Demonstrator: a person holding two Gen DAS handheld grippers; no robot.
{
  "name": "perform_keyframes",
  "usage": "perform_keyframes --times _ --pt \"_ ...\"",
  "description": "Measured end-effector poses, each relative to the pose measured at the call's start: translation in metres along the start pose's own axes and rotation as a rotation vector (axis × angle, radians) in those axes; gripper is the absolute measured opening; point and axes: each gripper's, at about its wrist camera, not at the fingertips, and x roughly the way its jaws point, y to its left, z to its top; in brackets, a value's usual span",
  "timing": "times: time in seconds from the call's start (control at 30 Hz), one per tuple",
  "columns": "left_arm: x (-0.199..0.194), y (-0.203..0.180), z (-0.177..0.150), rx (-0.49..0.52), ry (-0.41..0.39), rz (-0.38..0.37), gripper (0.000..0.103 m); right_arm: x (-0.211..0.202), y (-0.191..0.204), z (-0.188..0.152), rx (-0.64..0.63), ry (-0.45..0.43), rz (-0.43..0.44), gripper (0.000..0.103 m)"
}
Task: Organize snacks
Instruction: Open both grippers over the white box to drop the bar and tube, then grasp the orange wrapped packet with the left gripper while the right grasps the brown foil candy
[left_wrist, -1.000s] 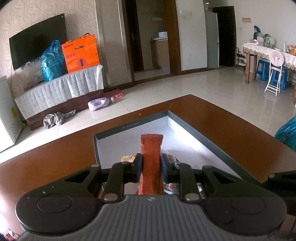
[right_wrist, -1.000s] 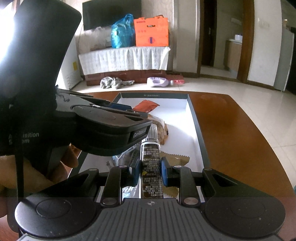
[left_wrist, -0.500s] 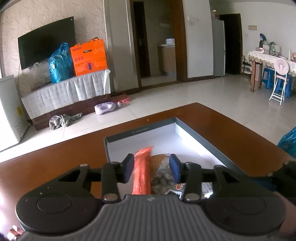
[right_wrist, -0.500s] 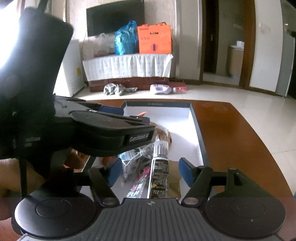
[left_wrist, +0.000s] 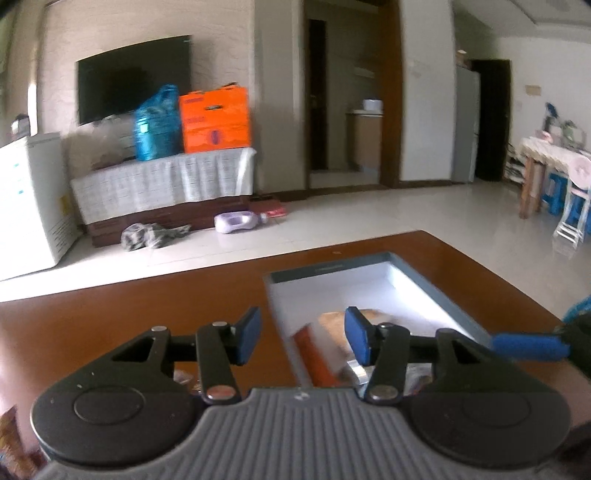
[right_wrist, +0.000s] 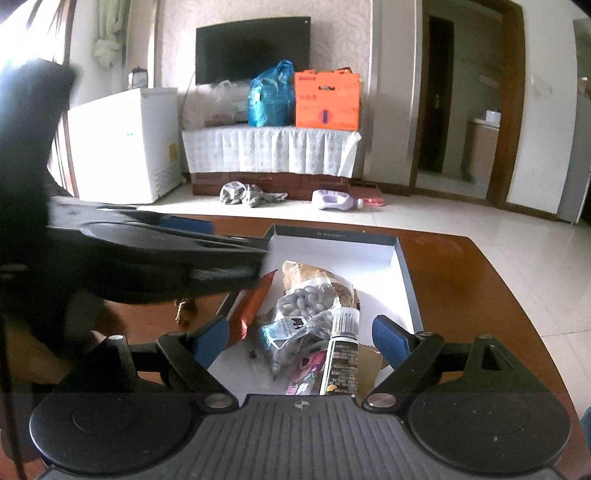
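Both grippers, left gripper and right gripper, hang spread and empty above the box. Inside it, the orange packet lies at 9 o'clock of the dark tube.

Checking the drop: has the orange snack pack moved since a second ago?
Yes. It was upright in the left gripper; now the orange snack pack lies in the box along its left wall.
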Motion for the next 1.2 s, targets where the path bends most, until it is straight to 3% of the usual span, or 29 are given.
perform_keyframes --times 0.23,0.4,0.67,0.9,1.07,1.2 --pt "-0.015 0.071 -0.042 -0.047 0.046 0.174 0.049 -0.010 0.017 0.004 0.006 -0.064 0.047 0.084" --pt "-0.025 0.111 -0.069 -0.054 0.084 0.223 0.049 0.007 0.055 0.010 -0.047 -0.025 0.114 0.073" --pt "-0.042 0.159 -0.091 -0.081 0.101 0.228 0.049 0.038 0.122 0.010 -0.089 0.043 0.168 0.060" --pt "-0.045 0.184 -0.103 -0.111 0.153 0.185 0.049 0.077 0.138 0.000 -0.066 0.153 0.036 0.053" --pt "-0.043 0.192 -0.097 -0.115 0.171 0.173 0.049 0.083 0.142 -0.005 -0.078 0.137 -0.005 0.055" --pt "-0.046 0.207 -0.098 -0.145 0.176 0.146 0.049 0.093 0.144 -0.002 -0.075 0.119 -0.022 0.062"
